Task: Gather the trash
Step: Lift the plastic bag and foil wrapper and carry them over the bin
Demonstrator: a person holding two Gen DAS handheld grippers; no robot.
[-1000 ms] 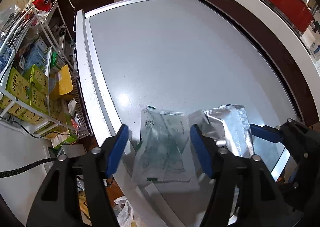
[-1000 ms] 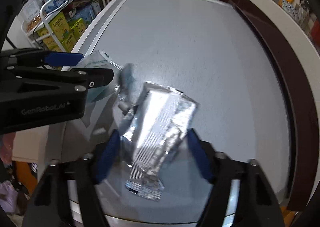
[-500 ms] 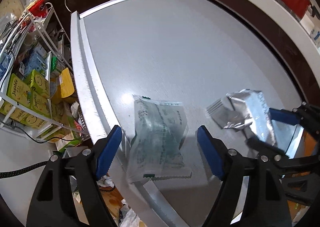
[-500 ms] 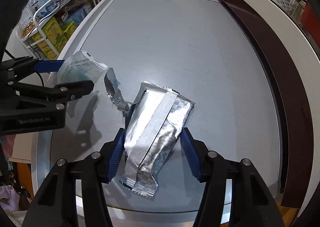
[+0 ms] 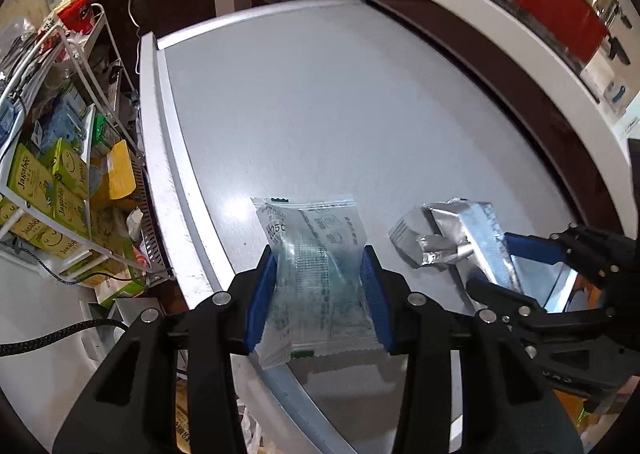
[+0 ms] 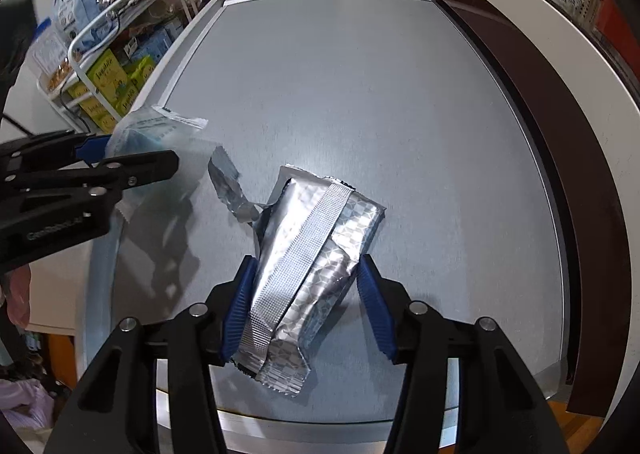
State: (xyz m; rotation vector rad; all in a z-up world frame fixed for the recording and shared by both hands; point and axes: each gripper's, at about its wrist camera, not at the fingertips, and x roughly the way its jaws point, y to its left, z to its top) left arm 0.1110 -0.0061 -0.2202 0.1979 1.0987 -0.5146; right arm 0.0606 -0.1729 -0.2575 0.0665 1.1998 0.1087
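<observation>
Two empty wrappers, one in each gripper, at the near edge of the grey table.

The left gripper [image 5: 320,290] has just been closing and now pinches the clear plastic wrapper [image 5: 316,254] by its two side edges, at the near left of the table [image 5: 320,102] by the rim. The right gripper [image 6: 304,306] has also been closing and squeezes the silver foil wrapper [image 6: 316,246] across its near half. A small torn foil strip [image 6: 228,186] lies loose on the table between the two wrappers. Both wrappers look very light, thin and limp; the clear one bows between the pads and seems slick, so it may slide out. The foil one is crinkly and holds its creases, so a grip across its middle should hold better. The flat strip would need pinching by a raised edge.
</observation>
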